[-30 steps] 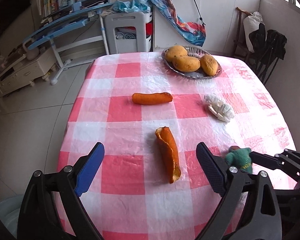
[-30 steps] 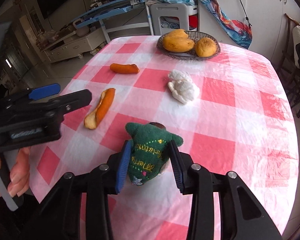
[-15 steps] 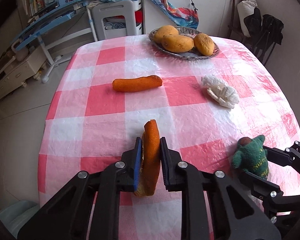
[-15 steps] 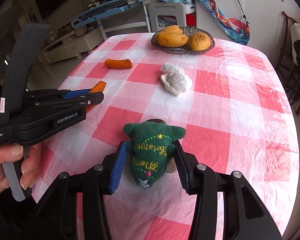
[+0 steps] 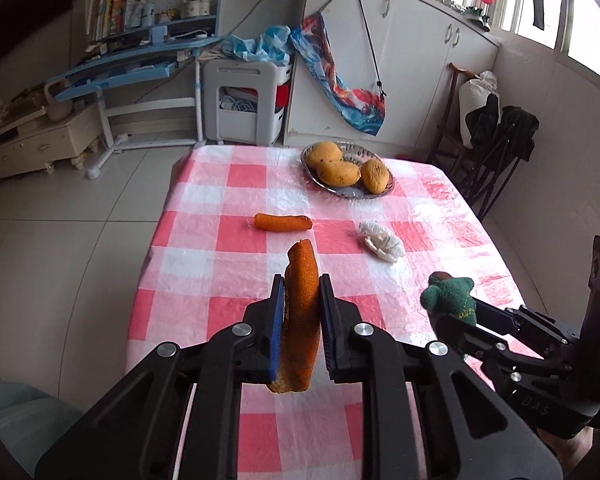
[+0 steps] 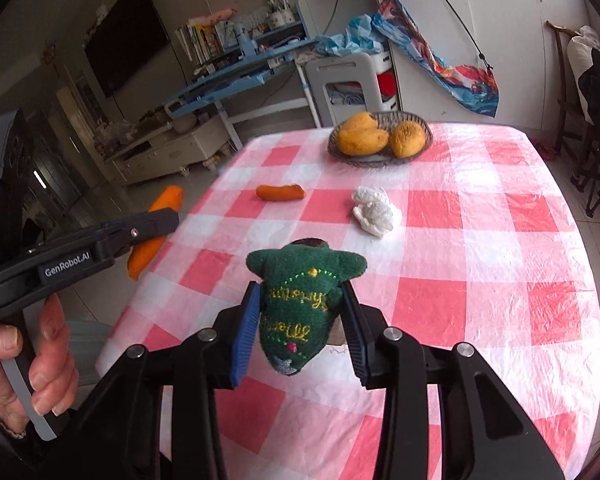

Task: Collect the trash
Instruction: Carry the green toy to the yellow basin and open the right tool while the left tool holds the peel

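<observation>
Above the checked table [image 5: 236,276], both grippers tilt downward — left gripper [image 5: 300,316] clamping orange peel [image 5: 301,304], right gripper [image 6: 300,320] closing on green plush toy [image 6: 300,300].

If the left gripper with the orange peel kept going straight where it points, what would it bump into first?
Probably the other orange peel piece lying on the checked tablecloth, directly past the held peel in the left gripper. Depth is unclear, so it might meet bare cloth first.

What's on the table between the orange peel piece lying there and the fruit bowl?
Nothing: between the orange peel piece and the fruit bowl only bare checked tablecloth shows, in both wrist views.
</observation>
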Motion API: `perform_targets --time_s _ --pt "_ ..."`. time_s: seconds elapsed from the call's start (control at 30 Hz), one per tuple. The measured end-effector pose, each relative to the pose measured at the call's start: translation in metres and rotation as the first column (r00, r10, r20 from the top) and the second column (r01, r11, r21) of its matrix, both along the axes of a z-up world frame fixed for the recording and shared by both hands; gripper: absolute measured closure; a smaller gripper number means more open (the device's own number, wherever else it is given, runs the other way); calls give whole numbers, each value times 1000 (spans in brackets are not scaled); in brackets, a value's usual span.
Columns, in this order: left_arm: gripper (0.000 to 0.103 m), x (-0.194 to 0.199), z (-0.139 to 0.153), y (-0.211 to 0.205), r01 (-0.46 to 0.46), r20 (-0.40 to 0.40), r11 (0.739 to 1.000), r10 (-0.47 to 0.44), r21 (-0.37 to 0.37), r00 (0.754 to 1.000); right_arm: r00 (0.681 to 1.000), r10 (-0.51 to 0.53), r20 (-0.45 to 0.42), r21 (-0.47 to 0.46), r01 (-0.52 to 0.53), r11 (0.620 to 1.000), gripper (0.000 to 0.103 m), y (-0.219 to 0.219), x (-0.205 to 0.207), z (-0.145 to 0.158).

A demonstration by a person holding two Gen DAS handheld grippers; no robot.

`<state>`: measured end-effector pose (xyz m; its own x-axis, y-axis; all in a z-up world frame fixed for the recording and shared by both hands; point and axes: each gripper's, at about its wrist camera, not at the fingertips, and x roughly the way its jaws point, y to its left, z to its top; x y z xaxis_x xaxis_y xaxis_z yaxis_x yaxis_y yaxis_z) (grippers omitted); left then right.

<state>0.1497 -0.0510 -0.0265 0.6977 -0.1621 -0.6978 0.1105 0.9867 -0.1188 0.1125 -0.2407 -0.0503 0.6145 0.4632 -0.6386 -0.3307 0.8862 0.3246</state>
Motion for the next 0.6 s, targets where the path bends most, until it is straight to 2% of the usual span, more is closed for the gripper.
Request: perform_targets --time_s 0.13,0.23,0.4,0.6 --pt "87 -37 10 0 -5 50 999 3 37 999 995 -13 95 67 7 998 63 -6 -29 23" --pt "87 -62 14 4 -15 68 999 13 38 998 990 -27 138 112 11 994 62 -14 -51 34" --pt "87 -101 17 13 -38 90 999 36 21 995 986 -48 161 148 24 989 62 -21 -84 39" --pt "87 -132 15 24 -53 105 999 52 7 993 986 -37 163 143 13 990 61 -16 -107 36"
